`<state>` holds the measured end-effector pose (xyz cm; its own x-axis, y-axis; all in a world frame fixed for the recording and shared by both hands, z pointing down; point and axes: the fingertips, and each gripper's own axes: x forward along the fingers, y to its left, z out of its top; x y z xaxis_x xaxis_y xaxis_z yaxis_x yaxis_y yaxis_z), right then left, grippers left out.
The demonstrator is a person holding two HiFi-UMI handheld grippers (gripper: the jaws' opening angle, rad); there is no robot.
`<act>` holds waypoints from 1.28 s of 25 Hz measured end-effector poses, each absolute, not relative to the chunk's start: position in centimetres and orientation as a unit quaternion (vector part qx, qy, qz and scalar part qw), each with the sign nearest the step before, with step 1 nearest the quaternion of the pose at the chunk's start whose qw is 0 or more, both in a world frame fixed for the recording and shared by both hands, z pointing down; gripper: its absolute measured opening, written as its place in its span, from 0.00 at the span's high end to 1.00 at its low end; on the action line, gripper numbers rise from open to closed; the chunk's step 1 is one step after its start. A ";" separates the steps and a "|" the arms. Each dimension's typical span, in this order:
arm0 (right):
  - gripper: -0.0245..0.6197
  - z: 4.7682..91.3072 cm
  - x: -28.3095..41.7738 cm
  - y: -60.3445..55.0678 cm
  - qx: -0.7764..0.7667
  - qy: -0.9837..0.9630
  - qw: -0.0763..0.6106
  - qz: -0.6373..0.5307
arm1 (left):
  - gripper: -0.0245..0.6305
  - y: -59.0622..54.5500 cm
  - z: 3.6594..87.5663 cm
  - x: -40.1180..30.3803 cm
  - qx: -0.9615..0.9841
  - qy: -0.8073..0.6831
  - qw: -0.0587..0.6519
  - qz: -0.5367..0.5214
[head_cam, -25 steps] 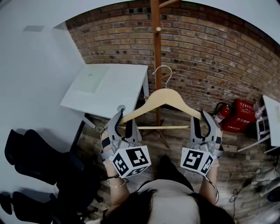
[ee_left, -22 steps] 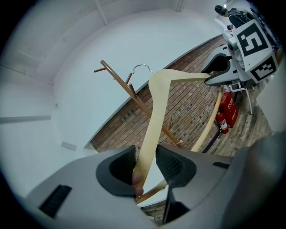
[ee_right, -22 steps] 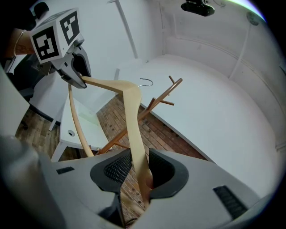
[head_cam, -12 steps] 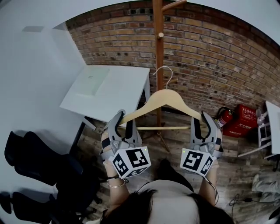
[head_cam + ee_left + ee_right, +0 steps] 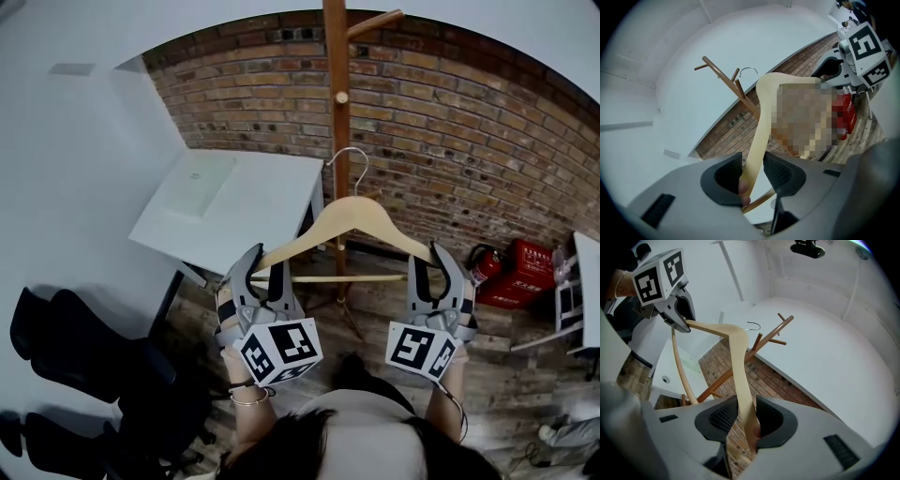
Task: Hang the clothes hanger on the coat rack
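My left gripper (image 5: 752, 174) is clamped on the left shoulder tip of the wooden clothes hanger (image 5: 352, 212). Its two dark, ribbed pads (image 5: 730, 171) press the flat pale wood from either side. My right gripper (image 5: 746, 416) grips the opposite tip the same way, so the single hanger is held by both ends, level and in the air between them. Each gripper carries one white cube (image 5: 281, 350) printed with black square markers, both facing the head camera. The person's two forearms reach forward from the body, side by side, with the jaws pointing up and away, and a thin bracelet (image 5: 248, 398) circles the left wrist. The hanger is smooth, light wood with a curved shoulder piece, one slim round crossbar (image 5: 342, 277) beneath it and one bent wire hook (image 5: 349, 156) on top. In the head view that hook lies against the upright pole of the wooden coat rack (image 5: 337, 112), below the pegs, and I cannot tell whether it touches the pole. There I count two pegs: a long angled one (image 5: 375, 22) at the top and a knob-ended one (image 5: 342, 97) lower down. Behind the rack runs a rough red brick wall (image 5: 450, 122). One white table (image 5: 253, 202) stands to the left. One fire extinguisher (image 5: 482, 262) stands beside one red box (image 5: 525, 272) on the floor to the right.
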<state>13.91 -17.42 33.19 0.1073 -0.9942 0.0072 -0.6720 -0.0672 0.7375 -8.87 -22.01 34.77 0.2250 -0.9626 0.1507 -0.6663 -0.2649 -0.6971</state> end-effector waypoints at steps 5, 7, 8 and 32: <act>0.75 32.9 14.5 -19.2 0.676 -0.617 0.297 -0.271 | 0.74 -23.4 34.2 -8.4 -0.734 0.561 0.250 -0.289; 0.75 32.7 14.6 -19.9 0.675 -0.620 0.295 -0.272 | 0.74 -23.8 33.9 -8.3 -0.732 0.566 0.246 -0.288; 0.75 32.6 14.5 -20.2 0.674 -0.621 0.294 -0.274 | 0.74 -24.1 34.0 -8.3 -0.731 0.565 0.249 -0.290; 0.75 29.0 14.4 -24.2 0.662 -0.628 0.268 -0.310 | 0.74 -27.1 31.0 -8.7 -0.712 0.588 0.267 -0.277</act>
